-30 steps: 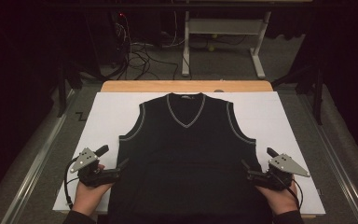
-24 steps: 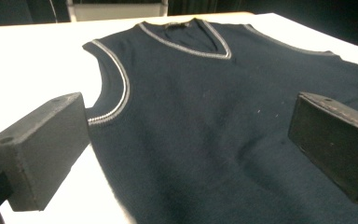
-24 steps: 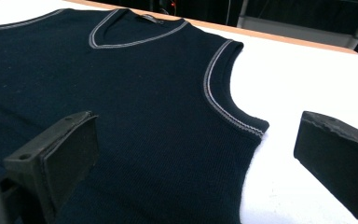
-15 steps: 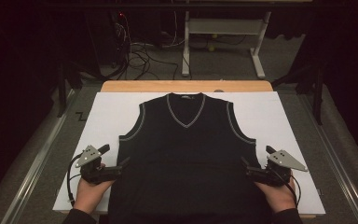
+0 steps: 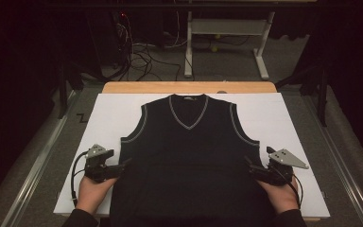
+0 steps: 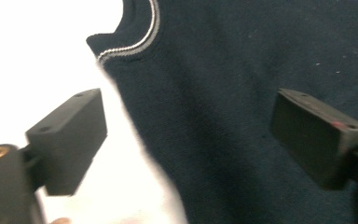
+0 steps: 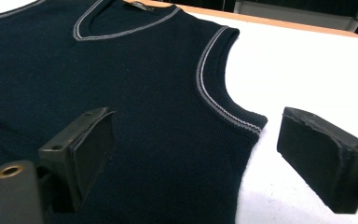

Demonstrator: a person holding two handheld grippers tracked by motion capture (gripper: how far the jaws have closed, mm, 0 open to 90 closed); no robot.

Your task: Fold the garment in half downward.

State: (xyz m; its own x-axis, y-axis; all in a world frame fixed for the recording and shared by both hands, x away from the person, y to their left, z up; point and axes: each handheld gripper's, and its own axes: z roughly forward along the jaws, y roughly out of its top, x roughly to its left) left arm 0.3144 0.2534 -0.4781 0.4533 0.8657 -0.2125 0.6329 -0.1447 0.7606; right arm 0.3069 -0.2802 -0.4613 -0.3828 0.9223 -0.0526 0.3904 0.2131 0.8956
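— While the vest (image 5: 189,161) lies flat, where exactly is it?
— Front up on the white sheet (image 5: 283,118) that covers the surface, V-neck toward the far edge, hem toward the person. A strip of bare wood (image 5: 189,87) shows beyond the collar.

— And the left gripper (image 5: 123,166)?
— It sits at the vest's left side edge, below the armhole, with the hand (image 5: 90,191) behind it on the sheet. In the left gripper view the jaws stand spread and have just been closing a little. One is over the white sheet, the other over the dark knit, so the vest's edge runs between them. The pads do not press on it.

— The right gripper (image 5: 248,165)?
— It mirrors the left, at the right side edge below the other armhole, with its hand (image 5: 280,195) behind. In the right gripper view its jaws are also spread and have just been narrowing, one over the knit, one over the sheet. The edge and the grey-trimmed armhole lie between them, not pinched.

— Is the cloth lifted anywhere?
— I can't tell at the edges. The body looks smooth and flat.
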